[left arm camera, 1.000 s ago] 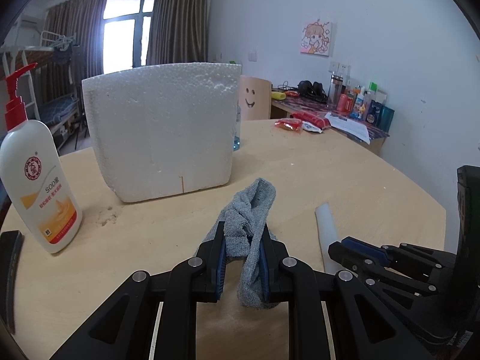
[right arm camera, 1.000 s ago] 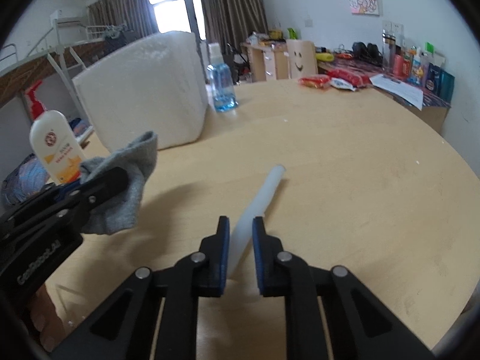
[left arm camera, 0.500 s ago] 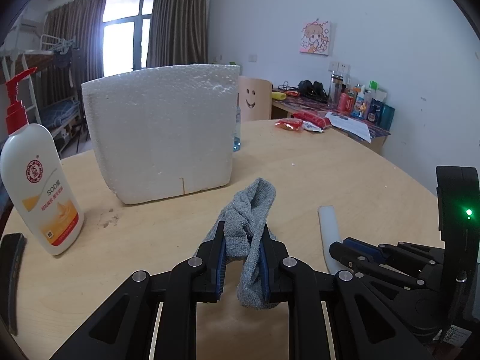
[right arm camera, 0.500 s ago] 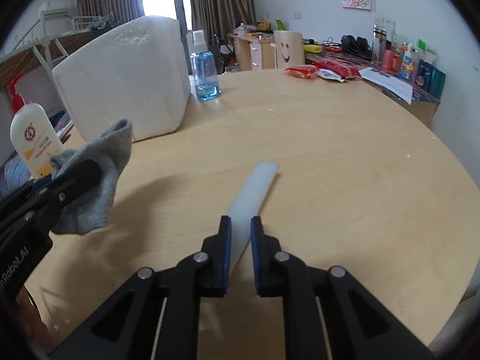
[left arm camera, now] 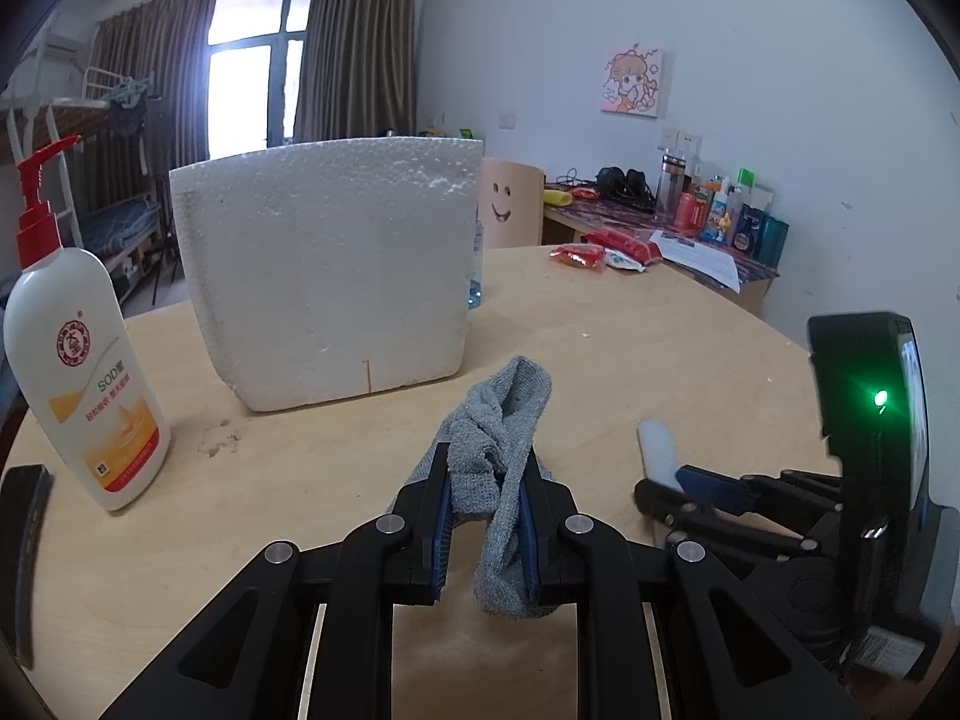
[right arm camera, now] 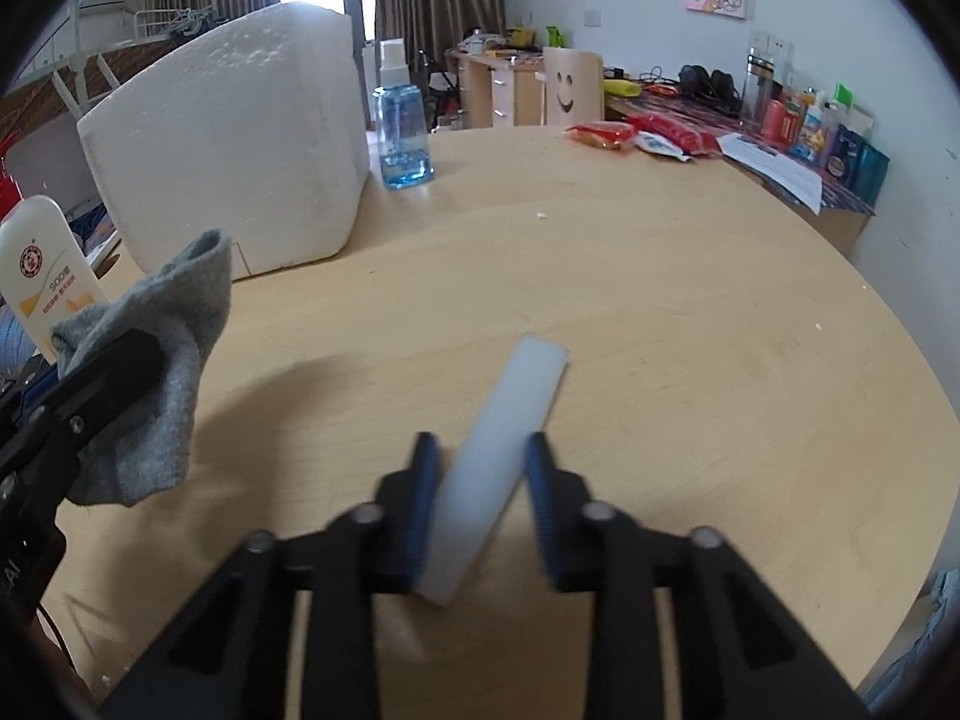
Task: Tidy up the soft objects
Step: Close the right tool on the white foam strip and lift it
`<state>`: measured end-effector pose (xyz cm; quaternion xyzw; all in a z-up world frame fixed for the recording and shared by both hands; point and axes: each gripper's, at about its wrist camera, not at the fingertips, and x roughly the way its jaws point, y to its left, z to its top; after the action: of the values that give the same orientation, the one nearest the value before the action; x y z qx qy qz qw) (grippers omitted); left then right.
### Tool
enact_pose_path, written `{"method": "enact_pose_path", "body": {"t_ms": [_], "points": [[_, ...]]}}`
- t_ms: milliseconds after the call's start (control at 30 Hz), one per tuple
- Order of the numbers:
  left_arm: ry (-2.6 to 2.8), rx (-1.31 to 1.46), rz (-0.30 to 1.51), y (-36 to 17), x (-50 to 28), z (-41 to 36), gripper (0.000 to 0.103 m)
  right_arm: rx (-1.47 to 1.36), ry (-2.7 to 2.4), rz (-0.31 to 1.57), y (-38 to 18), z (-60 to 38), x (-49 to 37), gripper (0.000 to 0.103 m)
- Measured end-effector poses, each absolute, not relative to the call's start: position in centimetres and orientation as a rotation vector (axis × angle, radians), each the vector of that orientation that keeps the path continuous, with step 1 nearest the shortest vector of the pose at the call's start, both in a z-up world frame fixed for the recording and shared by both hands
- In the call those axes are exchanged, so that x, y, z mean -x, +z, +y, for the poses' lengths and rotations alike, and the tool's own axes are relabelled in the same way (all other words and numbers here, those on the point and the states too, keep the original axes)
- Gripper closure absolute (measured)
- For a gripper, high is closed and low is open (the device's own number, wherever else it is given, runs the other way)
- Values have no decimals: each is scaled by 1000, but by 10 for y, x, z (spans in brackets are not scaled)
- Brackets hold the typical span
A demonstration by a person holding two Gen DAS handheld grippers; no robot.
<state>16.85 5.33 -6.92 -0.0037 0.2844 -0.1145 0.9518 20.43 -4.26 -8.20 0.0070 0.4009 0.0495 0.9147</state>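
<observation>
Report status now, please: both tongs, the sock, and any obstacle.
Left tongs shut on grey sock, held above the table. Right tongs open around white strip. Foam box stands ahead.

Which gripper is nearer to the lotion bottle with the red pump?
Left. The left gripper, shut on the grey sock, sits just right of the lotion bottle. The right gripper, open around the white strip, lies farther right, beyond the left one.
</observation>
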Motion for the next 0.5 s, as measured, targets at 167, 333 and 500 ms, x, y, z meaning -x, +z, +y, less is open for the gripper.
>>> {"method": "enact_pose_path", "body": {"t_ms": [167,333,500], "points": [[-229,9,575,-69,-167,53,83,-75,146,801,-76,-56,-202,79],[-227,10,572,-68,-166,53,83,-88,173,751,-64,-58,-195,79],[-228,29,572,-66,-168,54,83,-96,204,732,-61,-60,-192,79]]}}
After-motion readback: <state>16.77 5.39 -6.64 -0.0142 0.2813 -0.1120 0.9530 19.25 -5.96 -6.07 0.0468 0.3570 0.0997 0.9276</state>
